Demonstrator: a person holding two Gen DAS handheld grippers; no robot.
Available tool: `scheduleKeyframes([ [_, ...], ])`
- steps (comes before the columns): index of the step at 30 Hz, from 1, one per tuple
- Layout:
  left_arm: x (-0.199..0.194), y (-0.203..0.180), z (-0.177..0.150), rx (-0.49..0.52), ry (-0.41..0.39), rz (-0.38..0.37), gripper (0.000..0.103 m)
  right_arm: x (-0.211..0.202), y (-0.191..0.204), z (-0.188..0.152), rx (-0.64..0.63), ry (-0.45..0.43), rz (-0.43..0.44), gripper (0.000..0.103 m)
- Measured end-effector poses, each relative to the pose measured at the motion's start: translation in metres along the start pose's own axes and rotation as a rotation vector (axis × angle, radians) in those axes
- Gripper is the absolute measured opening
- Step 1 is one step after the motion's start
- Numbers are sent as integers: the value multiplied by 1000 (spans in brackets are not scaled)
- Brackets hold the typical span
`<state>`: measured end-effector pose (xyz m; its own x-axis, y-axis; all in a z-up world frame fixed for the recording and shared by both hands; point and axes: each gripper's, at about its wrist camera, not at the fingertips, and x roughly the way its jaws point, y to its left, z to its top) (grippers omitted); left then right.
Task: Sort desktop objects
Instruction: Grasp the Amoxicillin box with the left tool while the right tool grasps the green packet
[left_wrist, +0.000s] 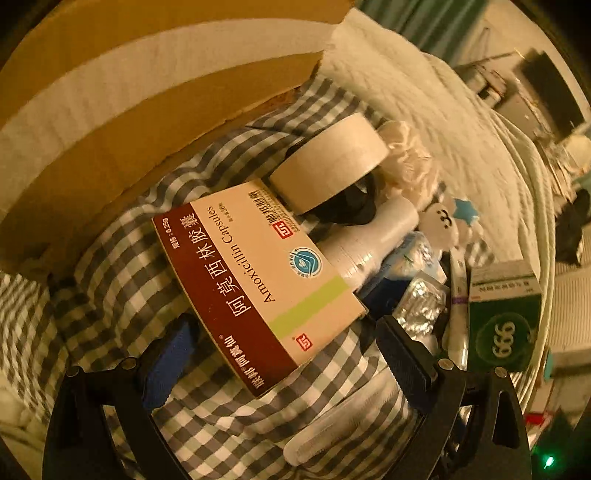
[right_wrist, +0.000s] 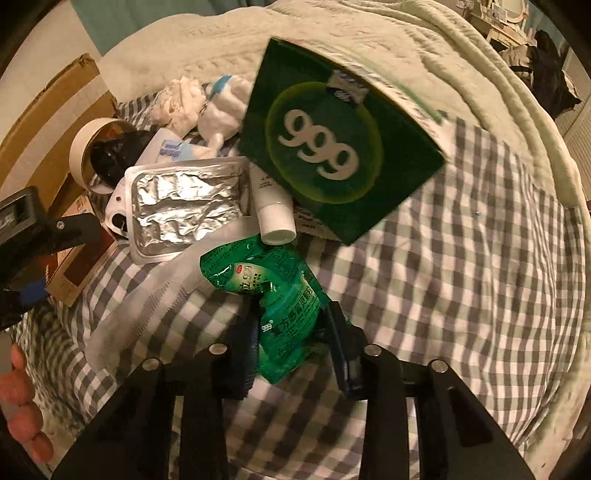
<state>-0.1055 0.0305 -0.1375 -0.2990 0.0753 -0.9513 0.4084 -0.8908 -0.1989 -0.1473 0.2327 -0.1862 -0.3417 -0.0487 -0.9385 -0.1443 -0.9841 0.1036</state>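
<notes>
The left claw (left_wrist: 284, 354) is spread wide, its two fingers flanking the near end of the Amoxicillin box (left_wrist: 255, 280) without visibly pressing it; the box lies flat on the checked cloth (left_wrist: 122, 266). Just beyond the box a roll of white tape (left_wrist: 328, 162) leans on a dark object, with a white bottle (left_wrist: 369, 240) and a foil blister pack (left_wrist: 421, 306) to its right. A cardboard carton (left_wrist: 110, 110) stands at the far left. The right claw (right_wrist: 291, 332) is clenched on a green sachet (right_wrist: 273, 295), which is crumpled between its fingers above the cloth. Past the sachet a green 999 box (right_wrist: 332, 147) stands tilted, blurred at its edges, beside a white tube (right_wrist: 273, 214) and the silvery blister tray (right_wrist: 184, 210). A quilted white bedspread (right_wrist: 369, 40) lies behind everything.
</notes>
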Motion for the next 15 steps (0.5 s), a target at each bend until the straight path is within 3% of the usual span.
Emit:
scheduleKeyframes([
  [6,15,3,8,-61,28,45,99,-1,-12,-4,-16,-12,12,32],
  [9,21,1,15,-17,51,66,99,1,-14,-5,-27,-15,25,32],
  [15,22,11,13,64,26,21,95,1,-18,-7,-56,-11,41,32],
])
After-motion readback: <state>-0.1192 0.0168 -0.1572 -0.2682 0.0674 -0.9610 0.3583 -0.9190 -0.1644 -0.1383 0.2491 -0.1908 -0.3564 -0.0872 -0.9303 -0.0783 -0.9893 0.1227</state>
